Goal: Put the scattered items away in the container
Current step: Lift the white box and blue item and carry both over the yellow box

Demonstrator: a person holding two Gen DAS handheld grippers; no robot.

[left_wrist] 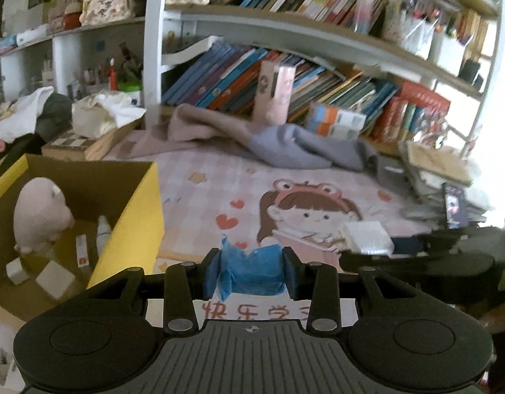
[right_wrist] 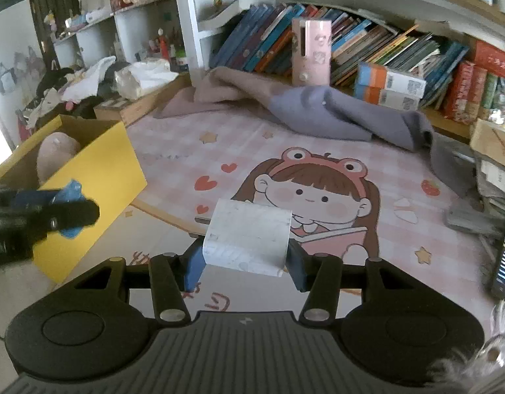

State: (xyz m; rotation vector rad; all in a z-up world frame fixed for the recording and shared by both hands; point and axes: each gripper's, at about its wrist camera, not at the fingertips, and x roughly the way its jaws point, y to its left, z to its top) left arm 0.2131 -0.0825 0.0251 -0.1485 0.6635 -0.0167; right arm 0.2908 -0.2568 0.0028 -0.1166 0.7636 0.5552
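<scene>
My left gripper (left_wrist: 251, 271) is shut on a crumpled blue plastic bag (left_wrist: 249, 274), held above the pink cartoon mat, just right of the yellow cardboard box (left_wrist: 134, 216). The box holds a pink plush toy (left_wrist: 40, 213), a small white bottle (left_wrist: 103, 233) and small white packs. My right gripper (right_wrist: 246, 262) is shut on a white tissue pack (right_wrist: 249, 234), held above the mat. In the right wrist view the left gripper with the blue bag (right_wrist: 67, 197) is at the left, in front of the yellow box (right_wrist: 98, 177).
Pink and grey cloths (right_wrist: 318, 108) lie at the back of the mat below bookshelves (left_wrist: 285, 75). A pink upright box (right_wrist: 310, 52) stands against the books. Stacked books and papers (left_wrist: 439, 177) sit at the right. Clothes and a checkered box (left_wrist: 78, 141) lie behind the yellow box.
</scene>
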